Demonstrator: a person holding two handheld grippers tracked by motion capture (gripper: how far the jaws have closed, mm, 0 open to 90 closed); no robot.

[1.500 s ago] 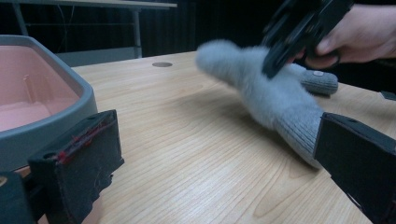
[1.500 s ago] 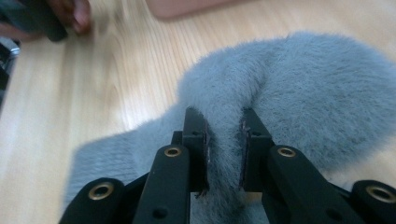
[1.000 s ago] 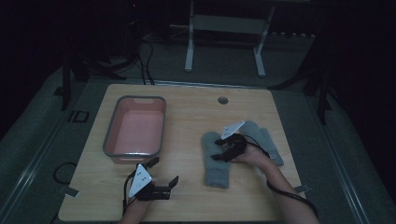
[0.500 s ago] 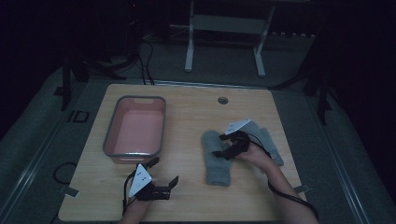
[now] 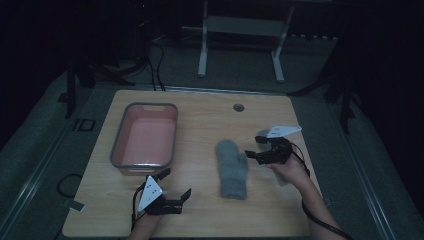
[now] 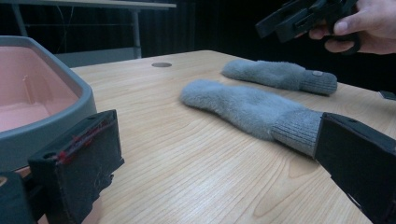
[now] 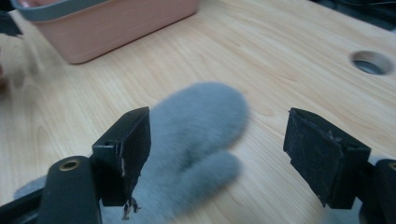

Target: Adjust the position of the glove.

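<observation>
My right gripper [image 5: 256,148] jaws just narrowed, clasping nothing, above fuzzy grey knit mitten [image 5: 233,168]; left gripper [image 5: 175,184] released. Risk: plush pile slips from pinch.

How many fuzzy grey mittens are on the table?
2. One mitten lies flat in the middle of the table. The other mitten lies just beyond it, under the raised right gripper, mostly hidden in the high view.

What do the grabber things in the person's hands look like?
Both are black. The left gripper and the right gripper each carry a pale three-cornered plate on top and trail a black cable. Each has two flat, blocky black jaws with worn pads; one left pad shows red streaks. No sleeves show on the forearms.
</observation>
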